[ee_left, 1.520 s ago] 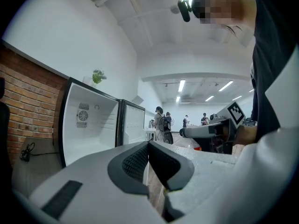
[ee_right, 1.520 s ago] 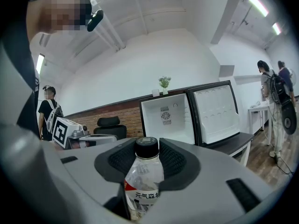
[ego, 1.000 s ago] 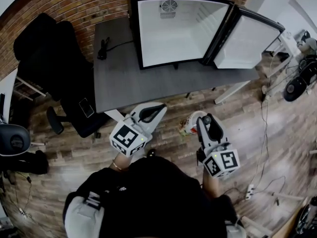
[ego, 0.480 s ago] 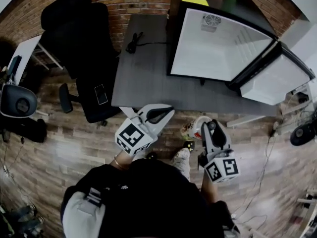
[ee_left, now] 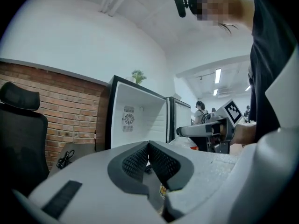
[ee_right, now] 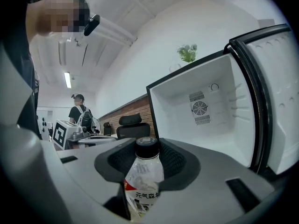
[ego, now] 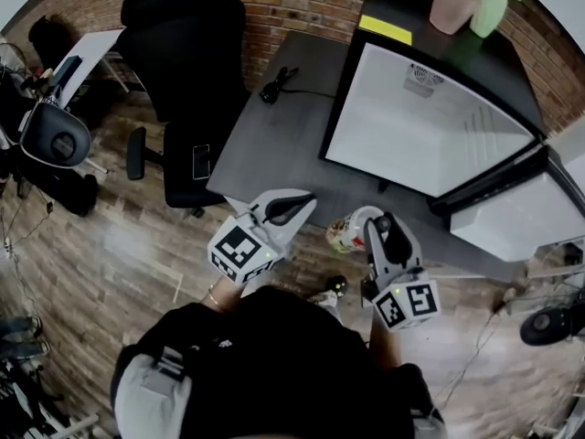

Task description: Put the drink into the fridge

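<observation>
Head view, far left to right. An office chair [ego: 183, 53] sits upper left, not part of the job. Next is the dark table [ego: 274, 144] w/ a cable [ego: 279, 82] near its top edge.

Left gripper [ego: 279, 210] is low-centre, angled up and to the right, marker cube toward the person, tip at the table's lower edge. In its own view [ee_left: 148, 146] the ribbed pads meet w/ nothing btw them, so it's closed and empty. It looks like a spare hand for now.

Just right of it is the drink bottle [ego: 352, 231], held in mid-frame at the table's lower edge, short of the fridge. Right gripper [ego: 388, 236] points up-frame, cube nearest the person, forearm tucked close to the body. In its own view [ee_right: 147, 155] the jaws stand wide and clamp the drink bottle [ee_right: 145, 178]. The dark cap sits up btw the pads and the labelled body runs down out of frame.

Upper right is the fridge [ego: 411, 126], on the table, interior white and bare as far as I can see. The fridge door [ego: 521, 222] is swung out to the right. The right gripper view has the fridge [ee_right: 210, 111] dead ahead.

Step, imo: carry phase. The drink is gripped and the door is open, but the approach isn't finished. The next move needs the right arm to reach up-frame, clear the door edge, keep the bottle upright, set it on the fridge floor, then let go. Only the neck end is held, so the bottle could swing or tip.
</observation>
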Action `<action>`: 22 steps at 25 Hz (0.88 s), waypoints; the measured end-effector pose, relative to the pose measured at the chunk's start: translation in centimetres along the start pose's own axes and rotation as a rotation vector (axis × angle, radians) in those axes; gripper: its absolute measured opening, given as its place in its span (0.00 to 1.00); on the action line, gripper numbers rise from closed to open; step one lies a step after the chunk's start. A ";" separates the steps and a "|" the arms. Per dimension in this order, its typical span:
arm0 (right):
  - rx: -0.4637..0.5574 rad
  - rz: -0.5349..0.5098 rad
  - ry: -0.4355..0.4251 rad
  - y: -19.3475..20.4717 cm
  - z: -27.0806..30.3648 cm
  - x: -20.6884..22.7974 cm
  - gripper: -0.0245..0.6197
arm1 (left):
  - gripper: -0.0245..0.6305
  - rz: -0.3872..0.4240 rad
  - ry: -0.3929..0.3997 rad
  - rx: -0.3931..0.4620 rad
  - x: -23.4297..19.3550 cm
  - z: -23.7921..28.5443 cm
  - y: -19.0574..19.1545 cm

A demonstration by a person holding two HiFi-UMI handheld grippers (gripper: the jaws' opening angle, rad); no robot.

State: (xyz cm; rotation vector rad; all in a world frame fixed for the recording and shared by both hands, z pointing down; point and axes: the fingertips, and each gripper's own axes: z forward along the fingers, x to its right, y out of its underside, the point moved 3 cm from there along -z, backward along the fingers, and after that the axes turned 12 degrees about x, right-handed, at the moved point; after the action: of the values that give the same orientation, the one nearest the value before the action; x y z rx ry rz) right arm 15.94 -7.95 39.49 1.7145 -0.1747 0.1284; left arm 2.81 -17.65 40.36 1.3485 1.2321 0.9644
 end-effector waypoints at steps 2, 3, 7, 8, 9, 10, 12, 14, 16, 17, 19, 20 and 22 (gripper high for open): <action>-0.001 -0.002 -0.012 -0.6 0.1 2.1 0.27 | 0.03 0.019 -0.009 0.000 0.4 2.0 0.0; -0.003 -0.001 -0.017 -0.8 0.1 3.1 0.27 | 0.03 0.026 -0.015 0.000 0.6 3.0 0.0; -0.009 -0.008 -0.040 -1.8 0.0 6.5 0.27 | 0.03 0.034 -0.035 0.001 1.5 6.3 -0.1; -0.008 -0.008 -0.045 -2.0 0.0 7.3 0.27 | 0.03 0.049 -0.032 0.006 1.7 7.2 -0.1; -0.008 -0.007 -0.049 -2.3 0.0 8.2 0.27 | 0.03 0.059 -0.032 0.007 1.9 8.0 0.0; -0.009 -0.006 -0.054 -2.5 -0.1 9.1 0.27 | 0.03 0.059 -0.037 0.000 2.2 8.8 0.2; -0.012 -0.007 -0.064 -3.0 -0.2 10.9 0.27 | 0.03 0.050 -0.053 -0.020 2.8 10.4 0.7; -0.012 -0.009 -0.077 -3.3 -0.1 12.6 0.27 | 0.03 0.059 -0.062 -0.016 3.1 12.0 0.9; -0.012 -0.013 -0.093 -3.7 0.3 14.1 0.27 | 0.03 0.065 -0.077 -0.006 3.3 13.3 1.0; -0.012 -0.016 -0.102 -3.9 0.5 14.7 0.27 | 0.03 0.063 -0.088 -0.007 3.4 13.8 1.0; -0.014 -0.024 -0.122 -4.2 0.9 15.8 0.27 | 0.03 0.057 -0.113 -0.010 3.6 14.6 1.2; -0.015 -0.027 -0.133 -4.4 1.1 16.4 0.27 | 0.03 0.054 -0.126 -0.012 3.7 15.0 1.3; -0.017 -0.032 -0.155 -4.6 1.6 17.3 0.27 | 0.03 0.050 -0.153 -0.019 4.0 15.4 1.7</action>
State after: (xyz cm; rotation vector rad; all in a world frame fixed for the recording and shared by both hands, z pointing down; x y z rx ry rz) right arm 33.72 -9.60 38.02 1.7094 -0.2626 -0.0299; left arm 18.71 -16.18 39.38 1.4174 1.0759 0.8882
